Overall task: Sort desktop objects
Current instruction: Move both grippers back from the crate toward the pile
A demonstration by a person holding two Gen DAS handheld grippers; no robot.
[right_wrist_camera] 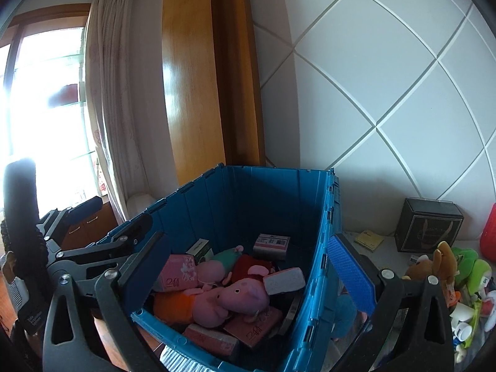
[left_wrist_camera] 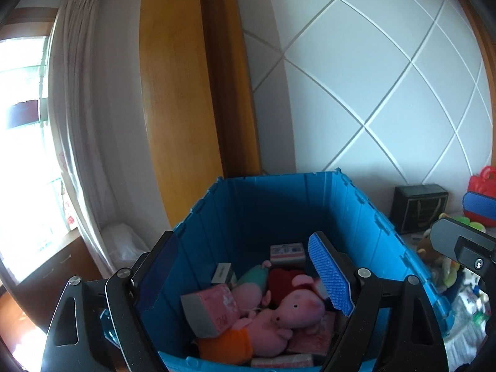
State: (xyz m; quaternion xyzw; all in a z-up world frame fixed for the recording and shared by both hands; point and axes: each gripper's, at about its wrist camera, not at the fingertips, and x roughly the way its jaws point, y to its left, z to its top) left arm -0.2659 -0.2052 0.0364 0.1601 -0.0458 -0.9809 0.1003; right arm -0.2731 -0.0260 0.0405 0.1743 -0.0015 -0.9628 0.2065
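Fingers (left_wrist_camera: 331, 274) apart, blue crate (left_wrist_camera: 356, 217) holding pig plush (left_wrist_camera: 297, 308), tissue packs (left_wrist_camera: 210, 310)

Little can be read. In the right wrist view, a black device (right_wrist_camera: 29, 316) at the lower left carries small white lettering, roughly "Data Acquisition System", though it is blurred. The pink tissue packs (right_wrist_camera: 178, 274) in the blue crate (right_wrist_camera: 313, 310) bear large red characters, not legible. A small box (right_wrist_camera: 272, 243) has a barcode label, its print too small to make out.

Plush pig (right_wrist_camera: 238, 297) lies in crate (right_wrist_camera: 263, 192)
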